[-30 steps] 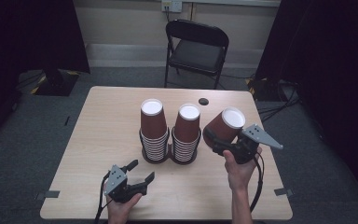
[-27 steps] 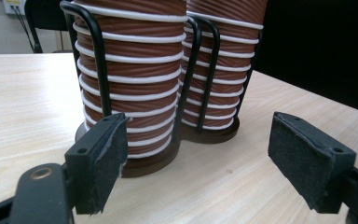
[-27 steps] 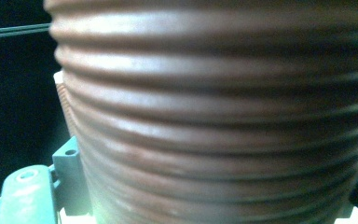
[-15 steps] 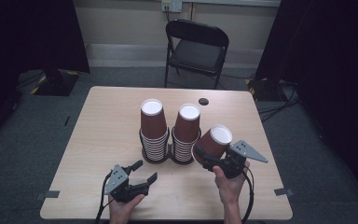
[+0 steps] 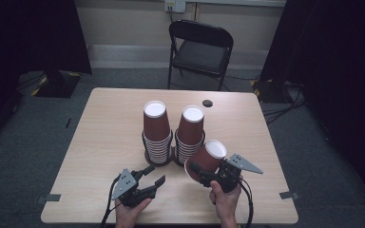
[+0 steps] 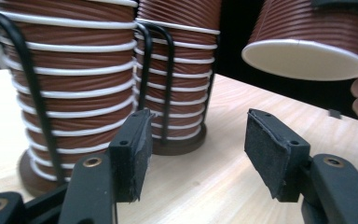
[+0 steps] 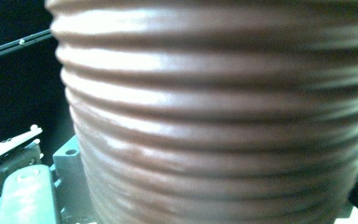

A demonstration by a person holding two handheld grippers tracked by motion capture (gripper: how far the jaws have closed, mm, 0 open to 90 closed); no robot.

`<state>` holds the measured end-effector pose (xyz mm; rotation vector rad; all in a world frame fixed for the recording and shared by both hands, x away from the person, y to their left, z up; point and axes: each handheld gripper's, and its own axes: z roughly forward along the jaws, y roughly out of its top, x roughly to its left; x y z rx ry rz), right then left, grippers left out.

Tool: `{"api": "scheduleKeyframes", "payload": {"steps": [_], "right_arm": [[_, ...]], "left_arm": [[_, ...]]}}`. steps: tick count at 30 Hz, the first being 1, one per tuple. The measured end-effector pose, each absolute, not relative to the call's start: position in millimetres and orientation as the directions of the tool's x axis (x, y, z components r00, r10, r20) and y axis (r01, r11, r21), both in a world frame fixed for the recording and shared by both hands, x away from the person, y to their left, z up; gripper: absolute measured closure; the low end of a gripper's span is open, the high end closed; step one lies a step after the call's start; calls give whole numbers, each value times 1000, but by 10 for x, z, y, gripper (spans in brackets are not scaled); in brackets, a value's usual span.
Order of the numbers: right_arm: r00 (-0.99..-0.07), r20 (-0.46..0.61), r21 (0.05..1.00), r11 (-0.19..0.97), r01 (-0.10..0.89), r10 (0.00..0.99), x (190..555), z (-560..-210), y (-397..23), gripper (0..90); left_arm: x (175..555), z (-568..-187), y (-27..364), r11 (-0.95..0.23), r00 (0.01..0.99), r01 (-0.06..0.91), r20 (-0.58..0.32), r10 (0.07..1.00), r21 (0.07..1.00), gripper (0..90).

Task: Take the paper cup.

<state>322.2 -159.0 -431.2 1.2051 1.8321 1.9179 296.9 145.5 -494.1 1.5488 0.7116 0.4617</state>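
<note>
Two stacks of brown ribbed paper cups stand upside down in black wire holders mid-table, the left stack (image 5: 156,135) (image 6: 74,84) beside the right stack (image 5: 190,135) (image 6: 182,70). My right gripper (image 5: 203,172) is shut on a single brown cup (image 5: 208,159) (image 6: 307,42) (image 7: 214,116), tilted, white base up, just right of and in front of the stacks. The cup hides the jaws in the right gripper view. My left gripper (image 5: 156,174) (image 6: 200,149) rests low near the front edge, pointing at the stacks. Its jaws have just been closing, but still stand open with nothing between them.
A small dark round object (image 5: 207,103) lies near the table's far edge. A black folding chair (image 5: 200,47) stands beyond the table (image 5: 100,123). Cables (image 5: 285,111) run on the floor at the right.
My right hand has come down and toward the front with the cup in its grip. The left gripper's jaws have narrowed; that hand has stayed in place.
</note>
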Motion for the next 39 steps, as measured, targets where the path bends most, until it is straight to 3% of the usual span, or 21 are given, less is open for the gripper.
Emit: {"api": "scheduleKeyframes", "payload": {"steps": [7,26,39], "right_arm": [[-636,461,881,-231,414,619,3168,-4447,-1529,145],[-632,583,806,-267,528,510,3069,-4645,-1342,146],[-610,676,735,-312,603,413,3029,-4701,-1272,146]], "left_arm": [[2957,-4960,1399,-28,734,133,-79,675,991,410],[2953,-4949,1280,-8,794,95,-71,604,995,425],[2933,-4939,1155,0,807,6,-5,590,1000,530]]}}
